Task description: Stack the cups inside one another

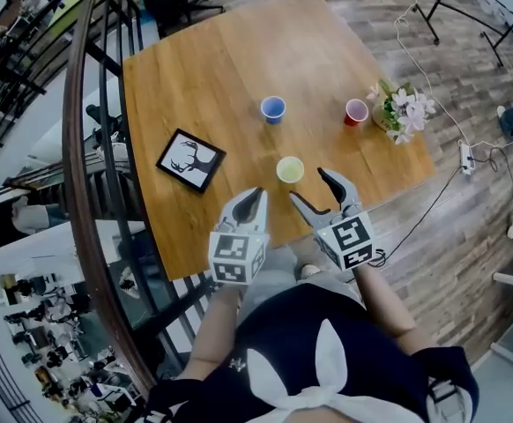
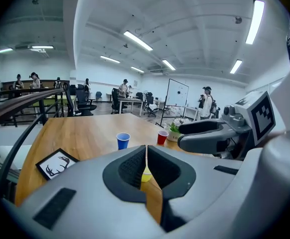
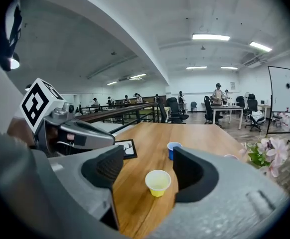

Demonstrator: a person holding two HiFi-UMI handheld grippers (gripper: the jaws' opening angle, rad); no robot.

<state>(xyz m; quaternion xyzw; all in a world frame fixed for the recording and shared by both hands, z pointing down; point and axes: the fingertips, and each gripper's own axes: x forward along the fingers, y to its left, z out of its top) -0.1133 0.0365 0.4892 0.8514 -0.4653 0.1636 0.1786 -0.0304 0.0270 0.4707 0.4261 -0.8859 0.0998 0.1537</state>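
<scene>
The yellow cup (image 1: 290,169) stands upright and open-mouthed on the wooden table (image 1: 221,69), close to the edge at the person's 6 o'clock. It is a small, smooth tapered cup, pale inside. The blue cup (image 1: 273,108) is apart from it at about 12 o'clock, and the red cup (image 1: 356,111) further off at about 2 o'clock. All three stand separately, none inside another.

From the left gripper view only a sliver of the yellow cup shows through the slit between the jaws. From the right gripper view the red cup is mostly hidden behind the right-hand jaw, with just its rim peeking out.

The right gripper (image 1: 309,186) is held just short of the yellow cup, at its 5 o'clock, tipped slightly down. Its jaws gape wide, the cup lies ahead in the gap, and neither ribbed pad touches it. The left gripper (image 1: 255,192) hovers at the cup's 7 o'clock, also angled gently down. Its dark, ridged jaws are pressed together on nothing. Both grippers are matte grey, each carrying its marker cube.

A black-framed picture (image 1: 190,159) of antlers lies flat at the yellow cup's 9 o'clock. A bunch of pale pink flowers (image 1: 402,108) sits at the red cup's 3 o'clock, near the table's edge. The tabletop is warm, grained wood.
</scene>
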